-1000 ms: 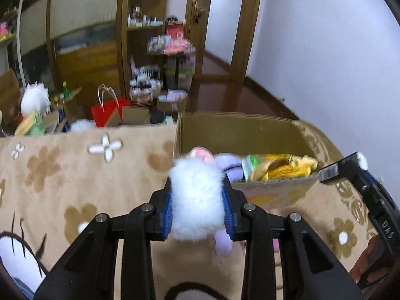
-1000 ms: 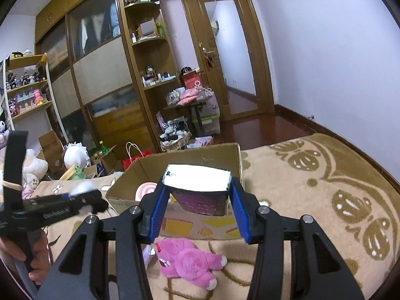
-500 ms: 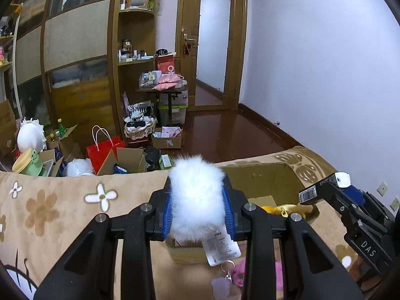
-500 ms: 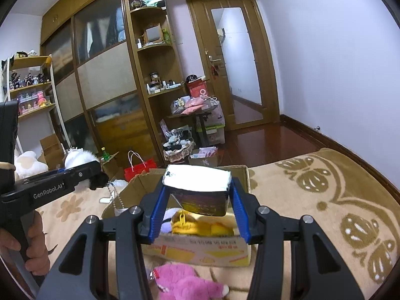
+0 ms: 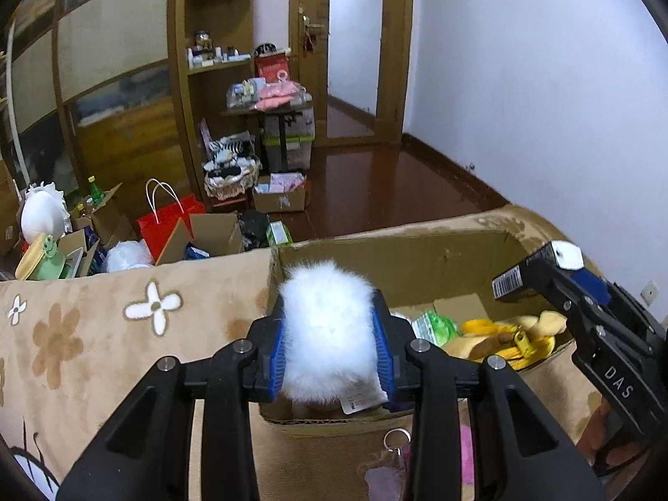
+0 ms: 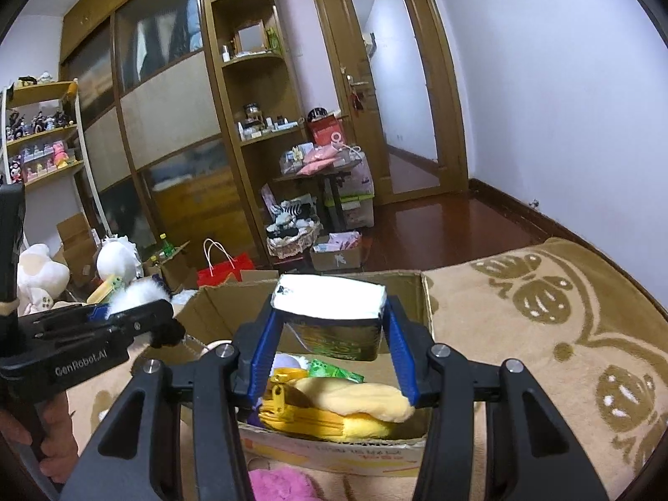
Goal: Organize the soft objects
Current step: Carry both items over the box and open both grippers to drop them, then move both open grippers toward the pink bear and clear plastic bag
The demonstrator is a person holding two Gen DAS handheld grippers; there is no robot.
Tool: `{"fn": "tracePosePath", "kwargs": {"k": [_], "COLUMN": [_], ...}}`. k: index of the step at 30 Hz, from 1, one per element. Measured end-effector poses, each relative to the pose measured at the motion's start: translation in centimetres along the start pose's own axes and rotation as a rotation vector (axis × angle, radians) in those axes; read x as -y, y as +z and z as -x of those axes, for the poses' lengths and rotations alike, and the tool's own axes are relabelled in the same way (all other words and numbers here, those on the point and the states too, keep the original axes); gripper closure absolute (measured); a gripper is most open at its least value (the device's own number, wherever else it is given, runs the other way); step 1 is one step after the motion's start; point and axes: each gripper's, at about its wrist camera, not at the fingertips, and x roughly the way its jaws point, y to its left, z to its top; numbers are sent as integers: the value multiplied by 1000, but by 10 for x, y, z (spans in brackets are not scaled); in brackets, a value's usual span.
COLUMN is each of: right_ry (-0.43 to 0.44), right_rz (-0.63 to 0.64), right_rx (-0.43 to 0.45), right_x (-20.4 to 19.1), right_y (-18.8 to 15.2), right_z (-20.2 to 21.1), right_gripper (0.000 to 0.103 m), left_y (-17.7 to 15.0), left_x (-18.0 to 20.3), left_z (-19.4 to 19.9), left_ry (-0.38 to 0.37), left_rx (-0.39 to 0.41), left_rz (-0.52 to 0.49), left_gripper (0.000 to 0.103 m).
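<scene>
White fluffy toy [image 5: 327, 330] between blue pads [image 5: 277, 359]; brown cardboard box [image 5: 417, 254] centre frame, yellow plush [image 6: 355, 401] and green packet [image 6: 332, 369] inside. Tan blanket [image 5: 104, 334] with white and brown flowers lower left. Red bag [image 5: 167, 221] mid left.
</scene>
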Motion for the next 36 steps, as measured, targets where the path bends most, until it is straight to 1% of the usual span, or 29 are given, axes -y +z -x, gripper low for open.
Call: {"fn": "tracePosePath", "kwargs": {"k": [2, 6, 10, 11, 12, 13, 14, 15, 16, 18, 19, 21, 24, 26, 29, 33, 36], "right_ry": [8, 27, 55, 58, 60, 58, 54, 48, 44, 39, 32, 22, 30, 37, 29, -26, -35], "right_rz": [-2, -2, -20, -22, -23, -22, -21, -18, -13, -3, 2, 0, -21, -36, -24, 23, 23], "right_rx": [-17, -49, -87, -91, -91, -87, -82, -73, -62, -59, -60, -58, -52, -51, -62, -104, -134], "right_x": [1, 2, 3, 3, 3, 2, 1, 0, -1, -3, -4, -4, -5, -6, -11, -14, -12], "right_y": [-2, -6, -11, -12, -13, -13, -13, -12, -12, -11, -12, -12, -11, -10, -11, -18, -28], "right_z": [-6, -16, -23, -24, -23, -21, -19, -17, -13, -9, -6, -1, 11, 19, 31, 45, 57], "right_gripper": [51, 51, 48, 43, 35, 31, 23, 19, 16, 15, 14, 6, 2, 0, 0, 0, 0], "left_y": [-3, -7, -9, -9, -8, -9, -8, -8, -9, -10, -10, -11, -11, -12, -15, -20, -25], "left_x": [1, 0, -4, -4, -4, -4, -4, -4, -5, -5, -5, -6, -7, -10, -15, -20, -24], "left_z": [-8, -19, -24, -24, -23, -22, -21, -21, -20, -16, -14, -9, 2, 12, 25, 44, 59], "left_ry": [1, 3, 6, 13, 16, 18, 12, 10, 13, 29, 37, 50, 58, 56, 52, 33, 26], "left_rx": [-31, -69, -99, -101, -99, -96, -96, -99, -105, -103, -102, -108, -114, -108, -108, -133, -151], "left_rz": [-5, 3, 16, 17, 17, 20, 21, 21, 22, 18, 15, 3, -4, 12, 40, 65, 76], "left_gripper": [69, 68, 62, 54, 47, 47, 46, 42, 39, 26, 25, 19, 13, 12, 10, 9, 9]}}
